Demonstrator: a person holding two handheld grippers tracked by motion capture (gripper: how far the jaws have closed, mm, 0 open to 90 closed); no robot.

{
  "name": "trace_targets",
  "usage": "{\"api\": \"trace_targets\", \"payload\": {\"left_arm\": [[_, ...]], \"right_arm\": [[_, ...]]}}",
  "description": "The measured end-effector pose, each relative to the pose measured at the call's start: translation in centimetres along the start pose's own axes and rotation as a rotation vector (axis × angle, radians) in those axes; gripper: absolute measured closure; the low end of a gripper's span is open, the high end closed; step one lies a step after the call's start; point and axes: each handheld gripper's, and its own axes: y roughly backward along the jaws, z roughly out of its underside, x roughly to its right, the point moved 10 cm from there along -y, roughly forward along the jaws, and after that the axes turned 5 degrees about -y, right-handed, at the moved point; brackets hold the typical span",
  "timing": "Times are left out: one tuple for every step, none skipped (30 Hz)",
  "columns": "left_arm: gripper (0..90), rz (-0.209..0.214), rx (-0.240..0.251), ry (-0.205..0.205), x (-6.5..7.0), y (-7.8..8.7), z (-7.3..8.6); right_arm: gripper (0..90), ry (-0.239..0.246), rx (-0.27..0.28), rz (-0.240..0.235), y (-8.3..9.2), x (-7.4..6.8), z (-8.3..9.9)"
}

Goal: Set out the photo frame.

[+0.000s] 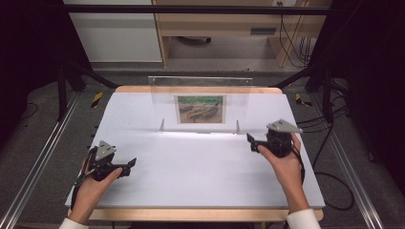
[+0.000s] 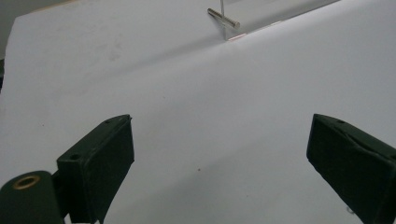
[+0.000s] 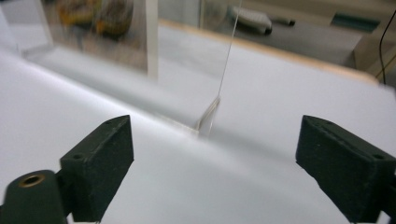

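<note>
Nearest us, the left gripper (image 1: 130, 165) and right gripper (image 1: 252, 141), both open and empty. Beyond them stands the clear acrylic photo frame (image 1: 200, 107) upright, mid-table (image 1: 191, 181): we judge it light, stiff, slippery, best pinched at its side edges.

We see a clear acrylic frame (image 1: 200, 102) standing upright on the white table (image 1: 191, 167), toward the far edge, roughly centred across it. Relative to the table: base touching the surface, panel vertical, broad face toward the near edge. It's transparent, wider than tall. A printed picture (image 1: 200, 109) sits inside, centred low in the panel: boats on a shore, green and brown tones. Two small feet at the bottom corners rest on the table; a metal pin (image 2: 223, 18) runs through the left one. In the right gripper view the picture is blurred.
</note>
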Motion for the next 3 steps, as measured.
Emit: {"api": "trace_targets", "payload": {"left_arm": [[7.0,0.002,-0.005,0.001,0.1,0.0,0.2],[6.7,0.005,-0.011,-0.001,0.2,-0.1,0.4],[6.6,0.004,-0.016,-0.004,0.3,-0.2,0.5]], "right_arm": [[11.7,-0.008,-0.004,0.004,0.3,-0.1,1.4],[12.3,-0.017,-0.003,0.010,0.4,-0.2,2.2],[12.2,-0.028,-0.016,0.019,0.5,-0.3,3.0]]}}
